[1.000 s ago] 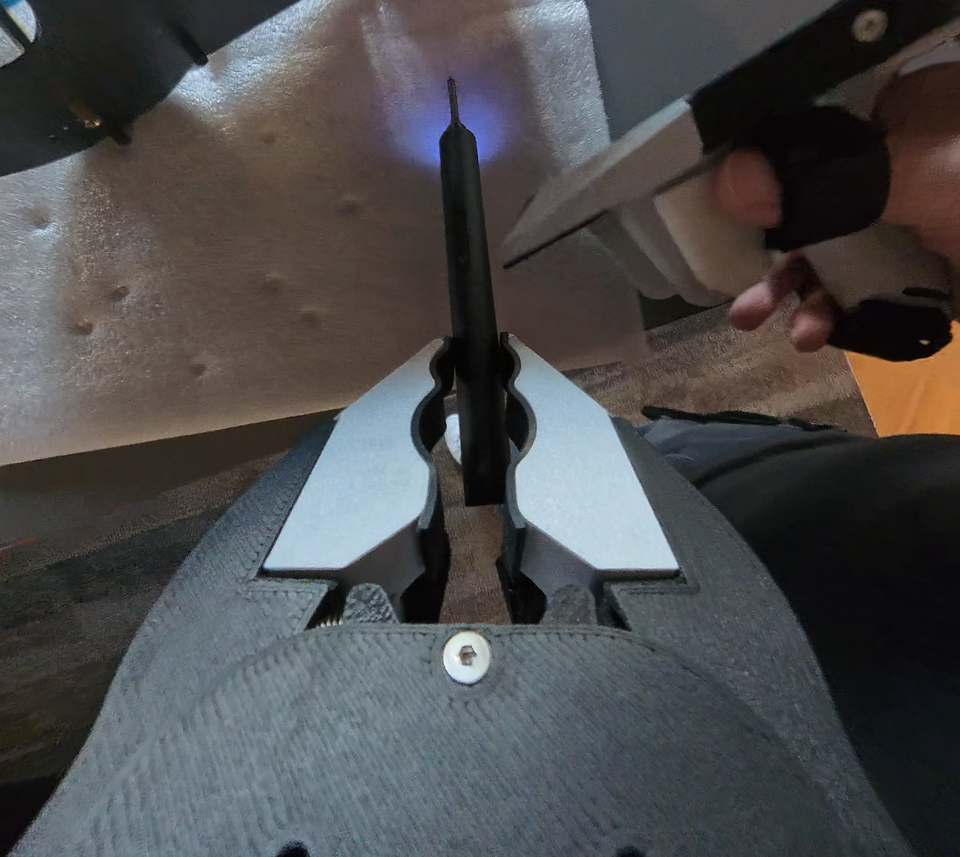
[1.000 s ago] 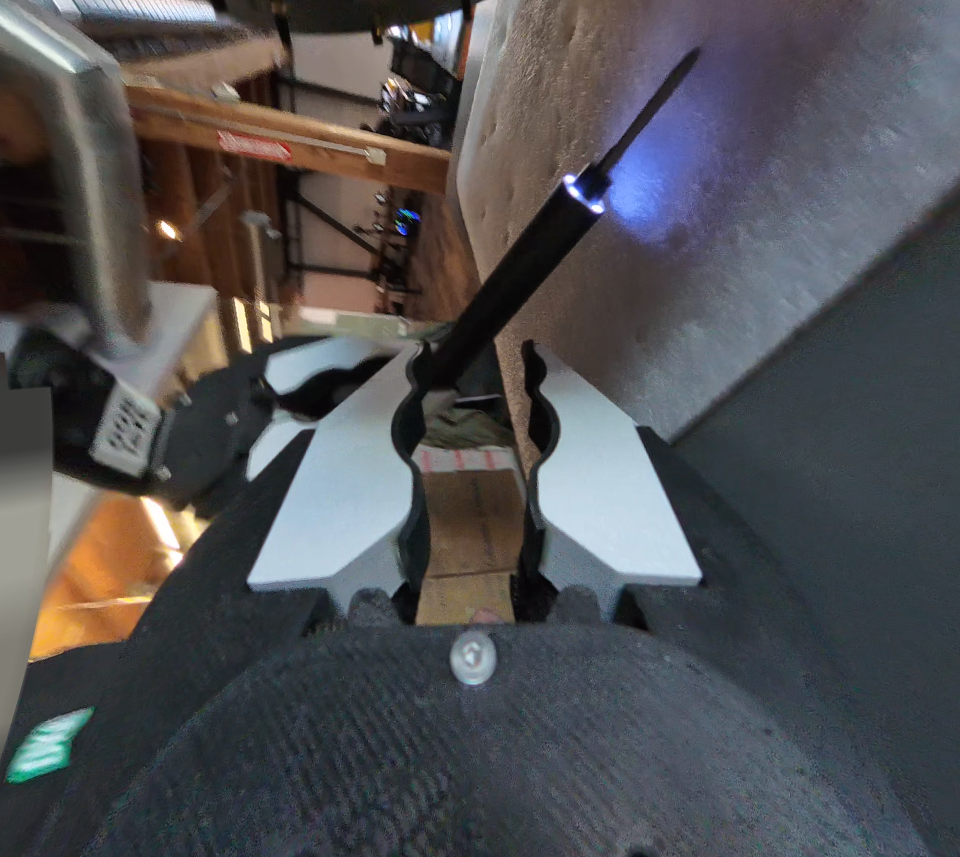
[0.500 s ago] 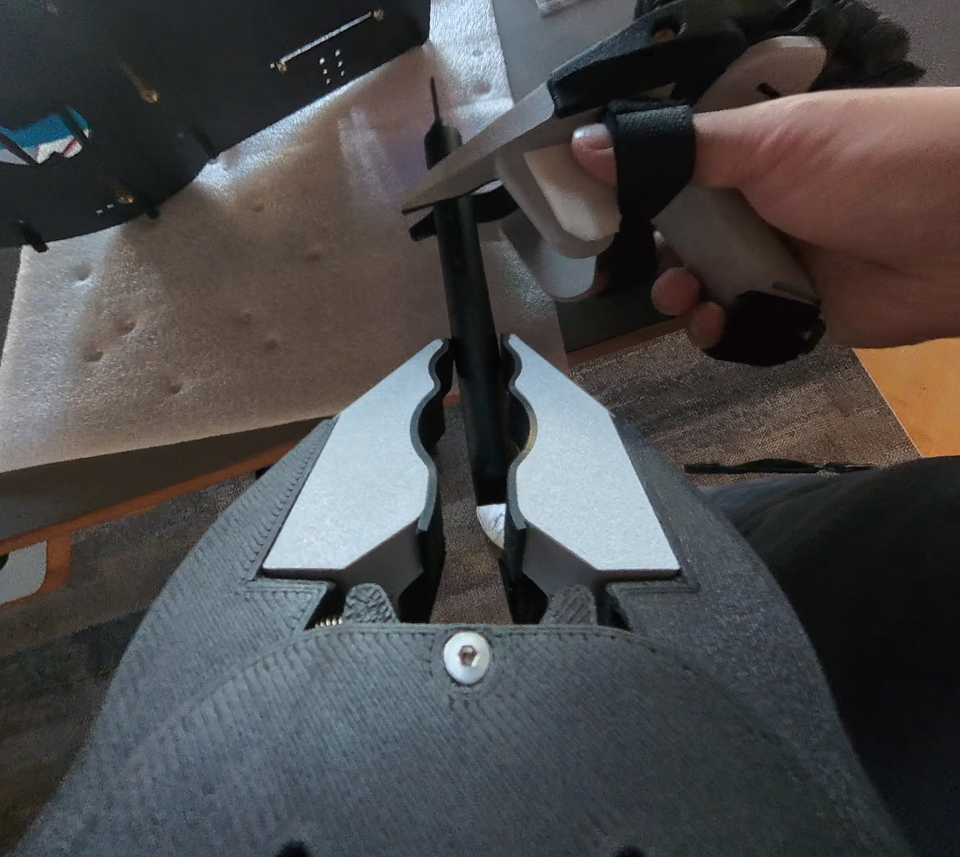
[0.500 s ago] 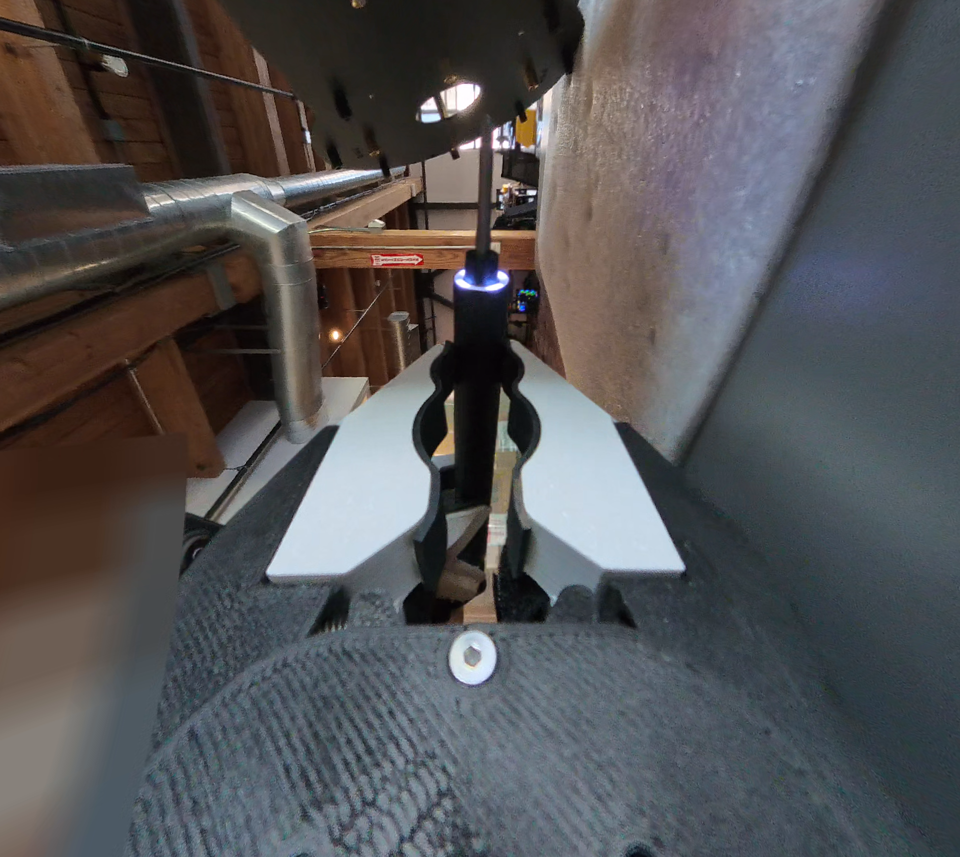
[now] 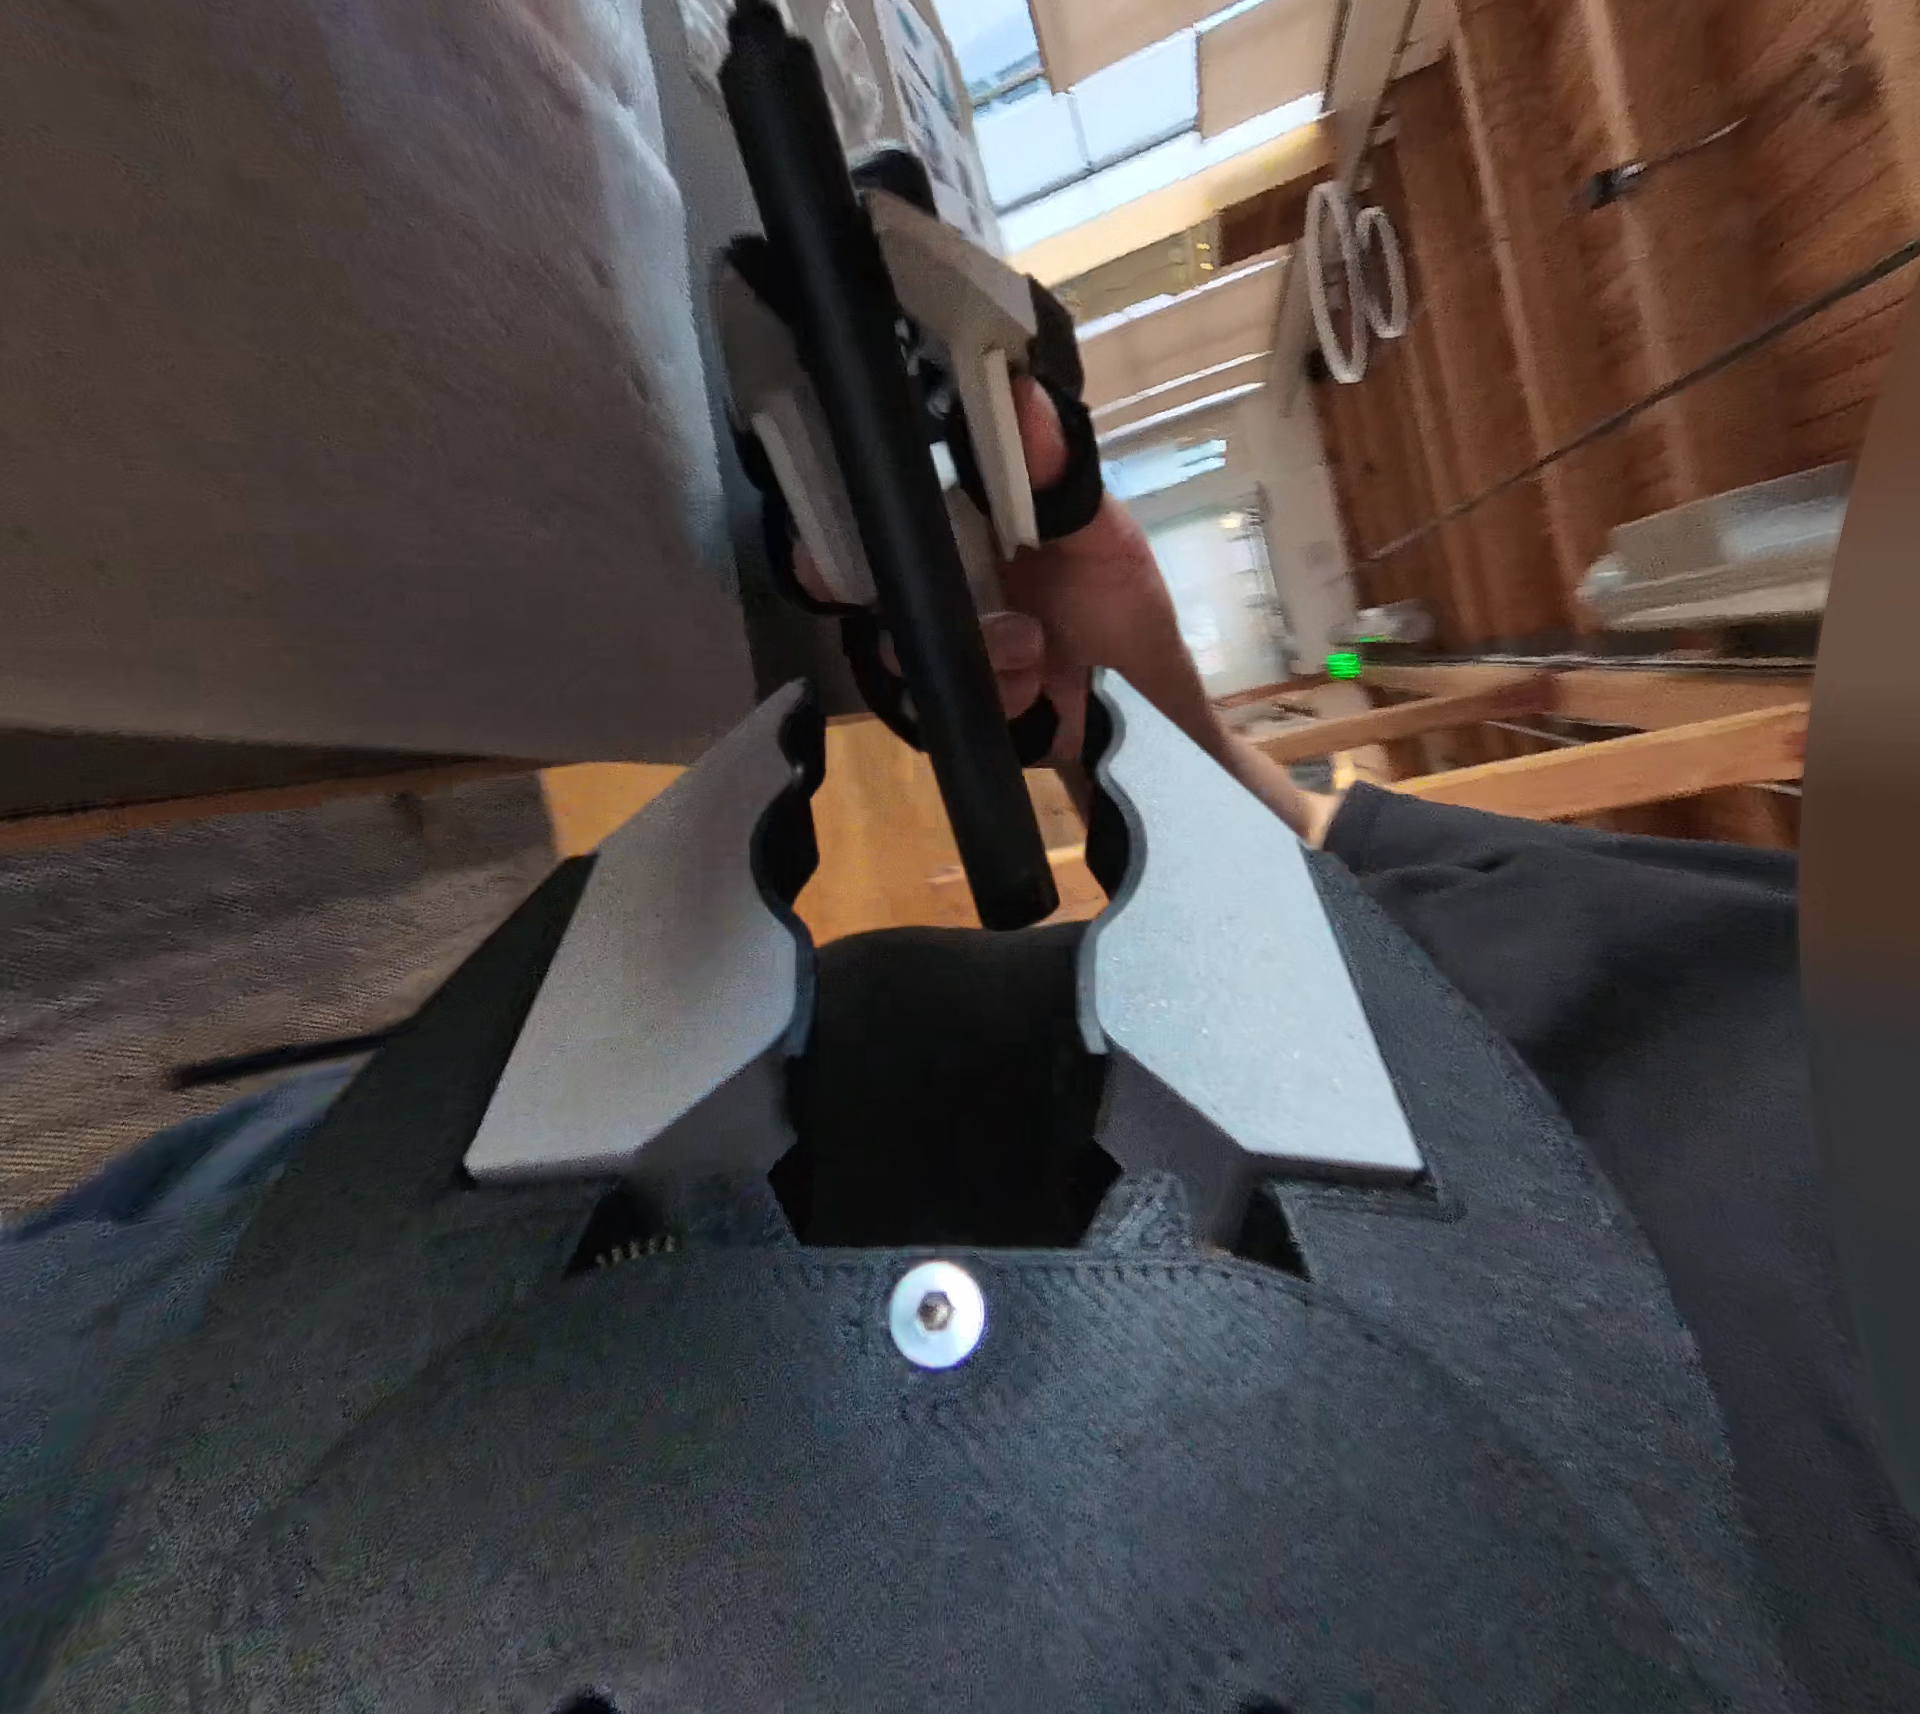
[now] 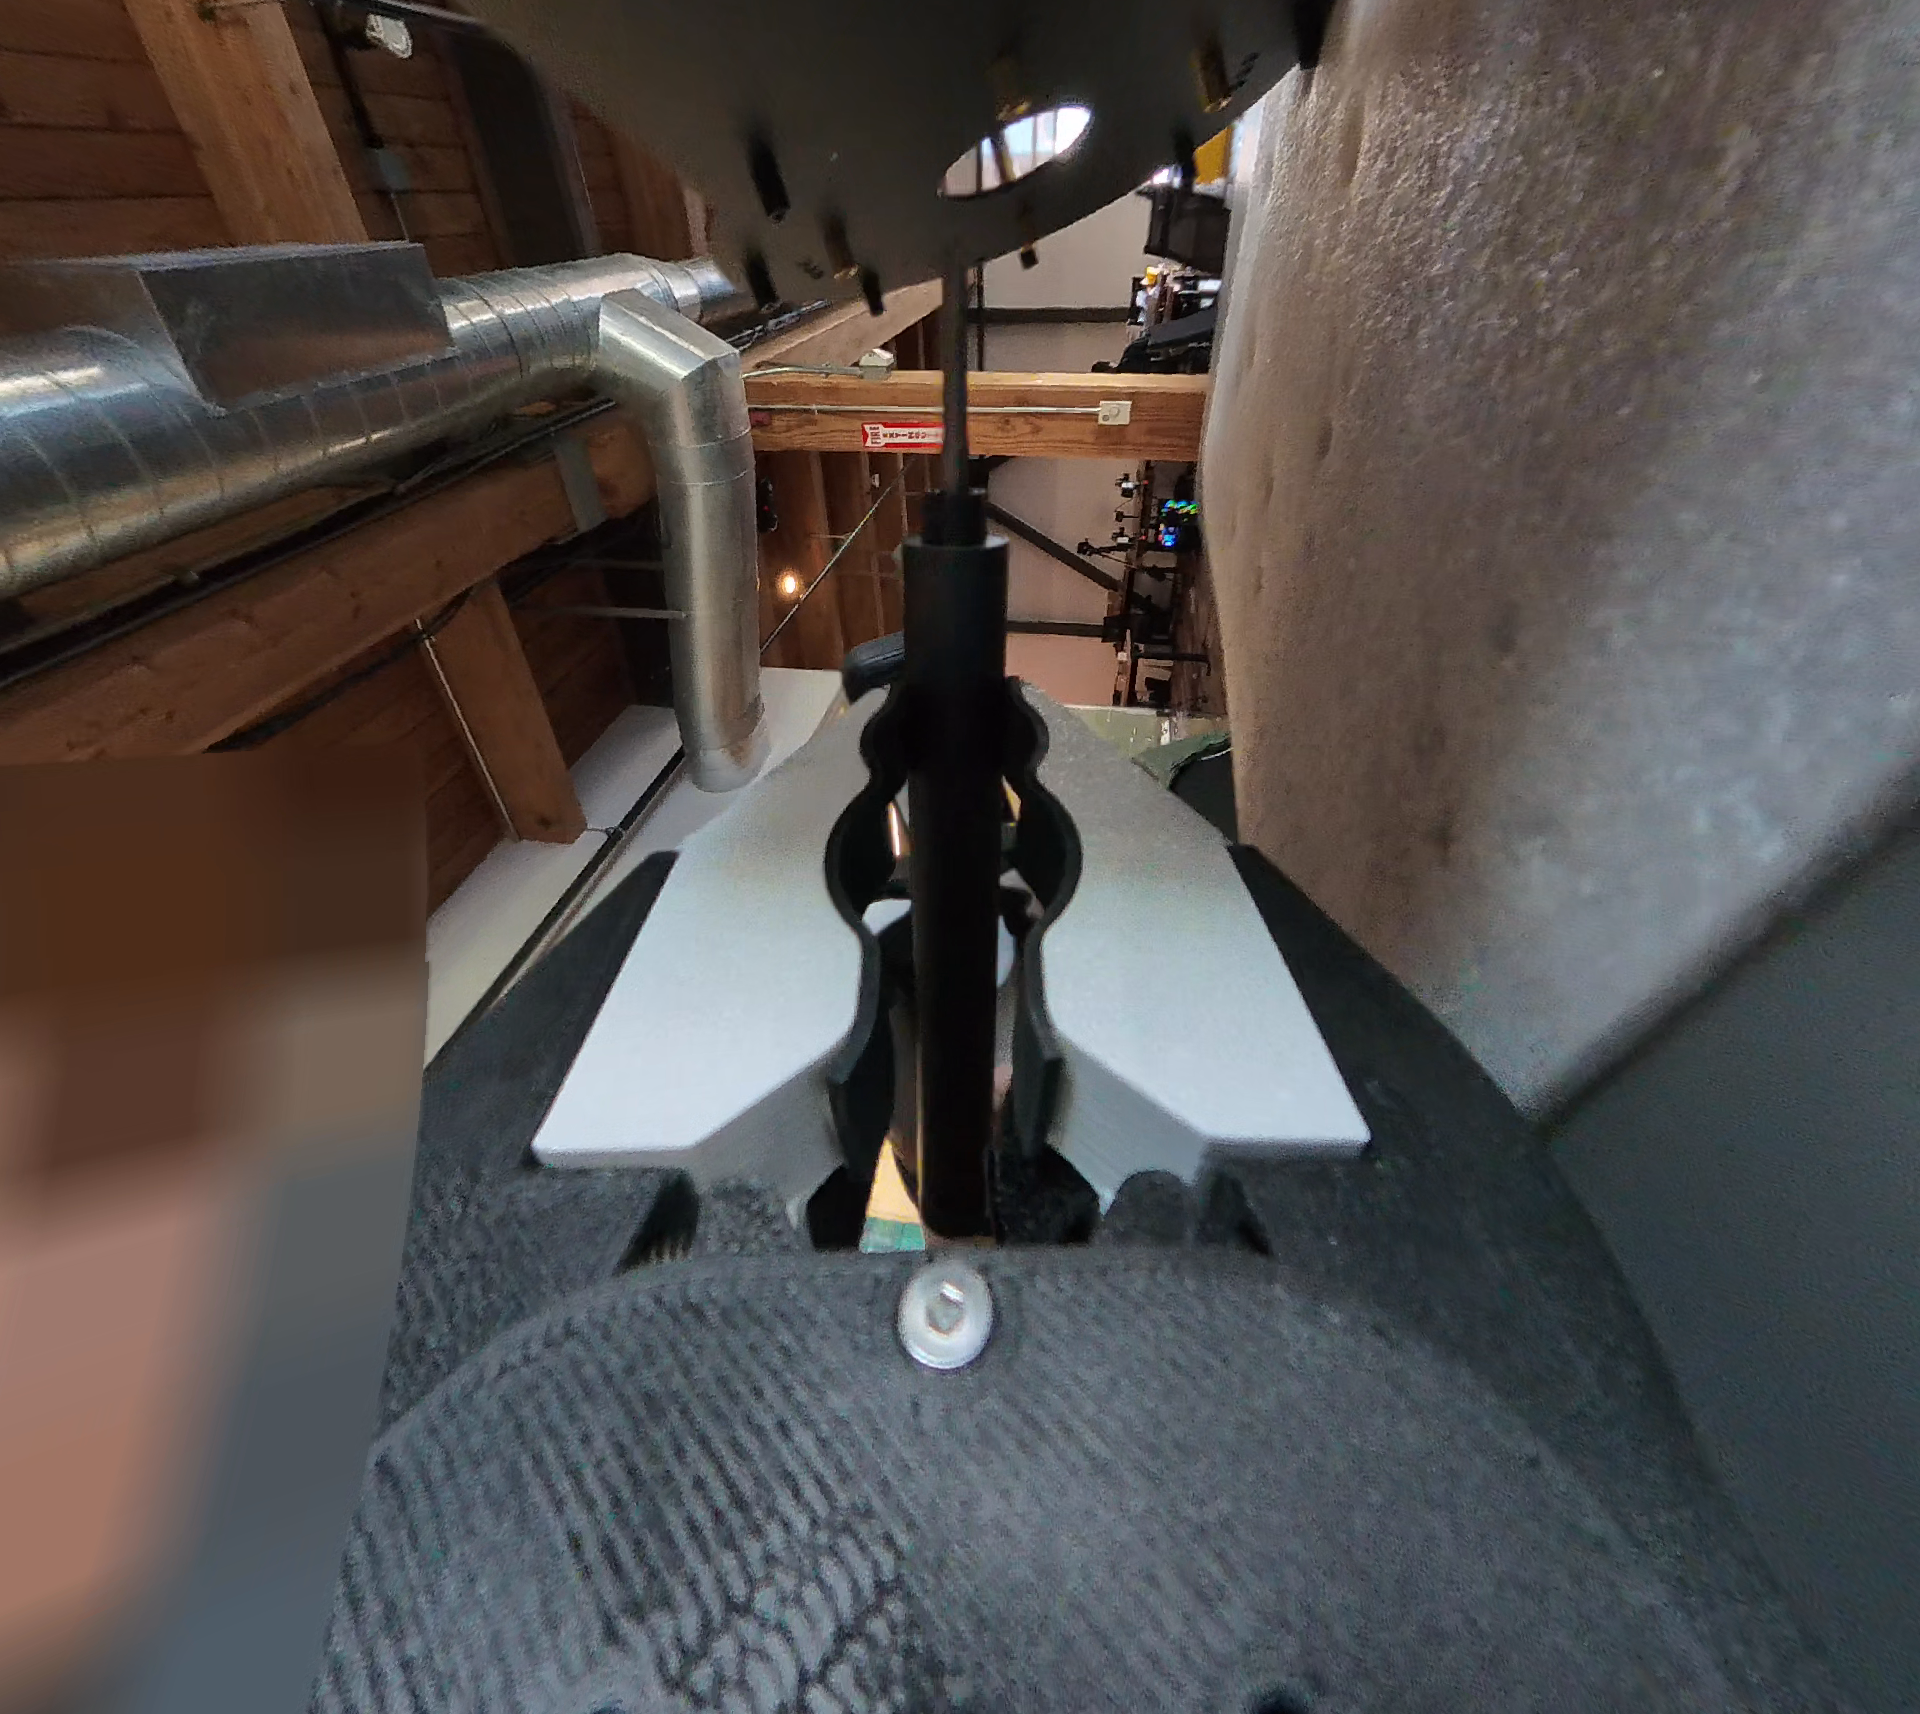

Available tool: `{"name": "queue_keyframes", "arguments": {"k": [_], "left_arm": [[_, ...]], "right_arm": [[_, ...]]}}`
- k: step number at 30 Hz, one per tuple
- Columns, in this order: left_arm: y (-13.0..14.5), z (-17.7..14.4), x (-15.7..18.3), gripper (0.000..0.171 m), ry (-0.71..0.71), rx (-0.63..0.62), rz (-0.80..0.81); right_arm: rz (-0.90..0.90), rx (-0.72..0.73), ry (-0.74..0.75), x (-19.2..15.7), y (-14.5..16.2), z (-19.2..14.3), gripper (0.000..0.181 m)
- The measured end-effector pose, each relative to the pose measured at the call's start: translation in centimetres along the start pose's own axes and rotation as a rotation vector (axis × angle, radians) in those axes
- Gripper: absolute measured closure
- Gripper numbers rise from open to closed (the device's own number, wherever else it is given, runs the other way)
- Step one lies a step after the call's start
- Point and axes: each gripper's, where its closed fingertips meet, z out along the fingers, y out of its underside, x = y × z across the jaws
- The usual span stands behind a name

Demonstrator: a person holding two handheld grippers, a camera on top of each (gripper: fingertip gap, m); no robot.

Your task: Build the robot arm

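Note:
A black pen-shaped electric screwdriver is clamped between the fingers of my right gripper, which is shut on its barrel. Its thin bit points up at a black perforated panel with several standoffs. My left gripper is open. The screwdriver's butt end hangs between its spread fingers, close to the right one. In the left wrist view the right gripper grips the screwdriver farther up, held by a hand.
A white foam sheet lies beside the panel and also shows in the left wrist view. A metal duct and wooden beams are behind. Grey carpet and dark clothing are near the left gripper. Across from one pair of fingers to the other is roughly 8 centimetres.
My left gripper has opened and let go of the screwdriver. My right gripper has shut on it and holds it alone. The screwdriver's blue light is off.

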Motion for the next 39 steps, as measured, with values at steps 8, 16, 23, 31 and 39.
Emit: {"name": "queue_keyframes", "arguments": {"k": [8, 16, 23, 31, 39], "left_arm": [[-0.3, 1.0, -0.6, 0.153, 0.164, -0.145, -0.127], [-1.6, 0.4, -2.4, 0.154, 0.082, -0.145, -0.136], [-2.2, 2.1, -2.5, 0.154, 0.092, -0.046, -0.198], [-2.2, 3.7, -3.1, 0.155, 0.055, 0.061, -0.229], [-2.5, 3.9, -3.5, 0.155, 0.025, 0.086, -0.222]], "right_arm": [[0.008, 0.034, -0.008, 0.3, -1.4, 1.8, 0.165], [-0.184, -0.106, 0.127, 1.2, -0.9, 2.0, 0.160], [-0.228, -0.167, 0.155, 1.5, -2.0, 0.9, 0.163], [-0.209, -0.265, 0.213, 2.5, -2.3, 0.5, 0.164], [-0.248, -0.281, 0.261, 3.0, -2.8, 0.5, 0.163]]}}
